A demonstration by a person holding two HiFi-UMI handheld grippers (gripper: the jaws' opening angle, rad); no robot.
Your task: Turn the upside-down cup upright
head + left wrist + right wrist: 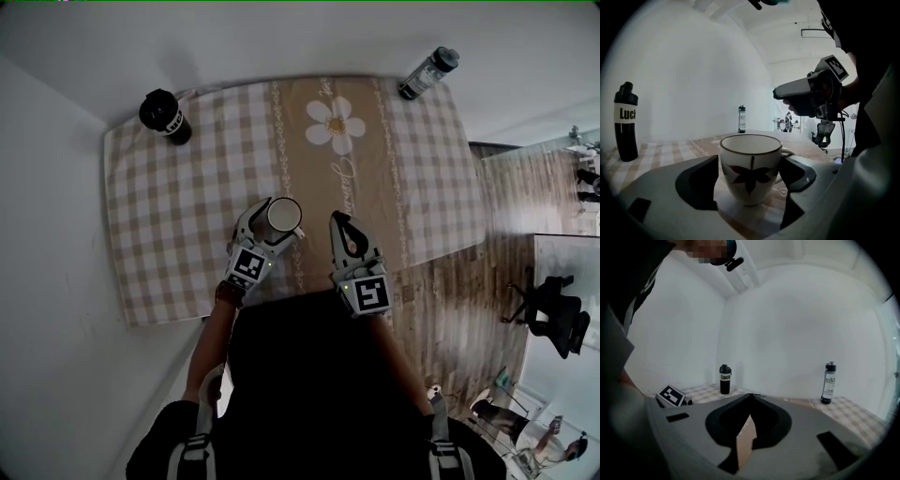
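The cup (751,166) stands upright on the checked cloth (187,216), near the table edge closest to the person. Its mouth faces up and its axis is vertical, so by the look of it the turn is done.

The cup sits squarely between the two jaws of the left gripper (278,223), and those jaws are spread wide. In the left gripper view a strip of cloth shows between the left pad and the cup wall, so that side is free. On the other side the handle (787,152) points toward the right-hand jaw and comes close to it. I cannot tell for sure whether they touch, but nothing looks pinched.

The right gripper (340,225) hovers just beside the cup on its right, apart from it. Its jaws are pressed together with nothing between them, only cloth showing below the tips.

The left gripper is plainly the nearer one, since it brackets the cup, and the cup lies straight ahead along its jaws. My judgement is that the coming move is a retreat. The left gripper should draw straight back toward the person along its own line and stay level. That keeps the jaw beside the handle from catching it and tipping or dragging the cup.
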